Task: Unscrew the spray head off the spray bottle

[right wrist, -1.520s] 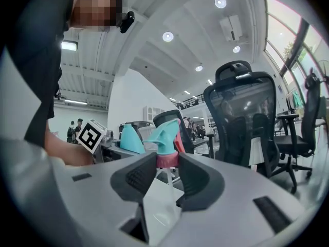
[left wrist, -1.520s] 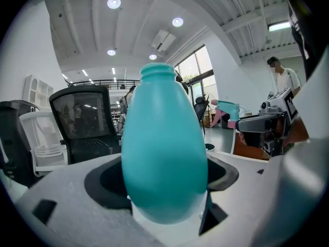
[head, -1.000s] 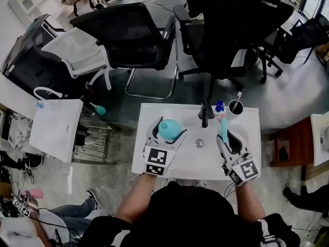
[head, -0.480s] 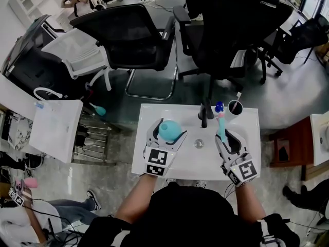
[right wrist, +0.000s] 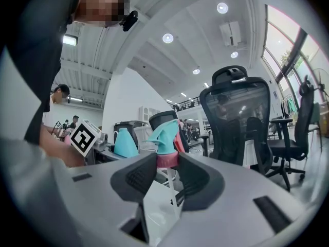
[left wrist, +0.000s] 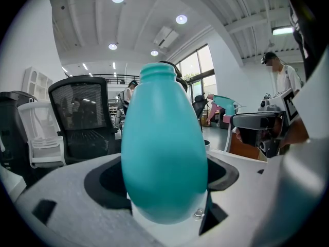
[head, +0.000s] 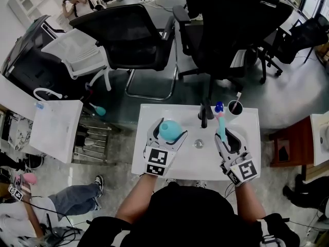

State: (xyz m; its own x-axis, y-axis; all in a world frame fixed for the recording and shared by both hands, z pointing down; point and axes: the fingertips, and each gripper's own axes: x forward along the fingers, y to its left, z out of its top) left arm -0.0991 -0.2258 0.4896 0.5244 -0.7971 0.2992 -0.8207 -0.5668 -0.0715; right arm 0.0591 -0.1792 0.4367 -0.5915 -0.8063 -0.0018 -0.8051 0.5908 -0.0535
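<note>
The teal spray bottle (head: 169,129) has an open neck with no head on it, and my left gripper (head: 166,133) is shut on its body. It fills the left gripper view as the bottle (left wrist: 164,153), upright between the jaws. My right gripper (head: 226,139) is shut on the spray head (head: 221,122), held apart from the bottle to its right. In the right gripper view the pads (right wrist: 139,176) clamp the pink collar of the spray head (right wrist: 165,138). Its clear dip tube hangs below, and the bottle (right wrist: 125,144) stands off to the left.
Both grippers hover over a small white washbasin top (head: 200,161) with a drain (head: 199,143), a black faucet (head: 205,115) and a dark cup (head: 236,106) holding a toothbrush. Black office chairs (head: 128,35) stand beyond it. A white cabinet (head: 54,127) is at the left.
My right gripper and the spray head have edged slightly left and away from me. The left gripper and the bottle have stayed put.
</note>
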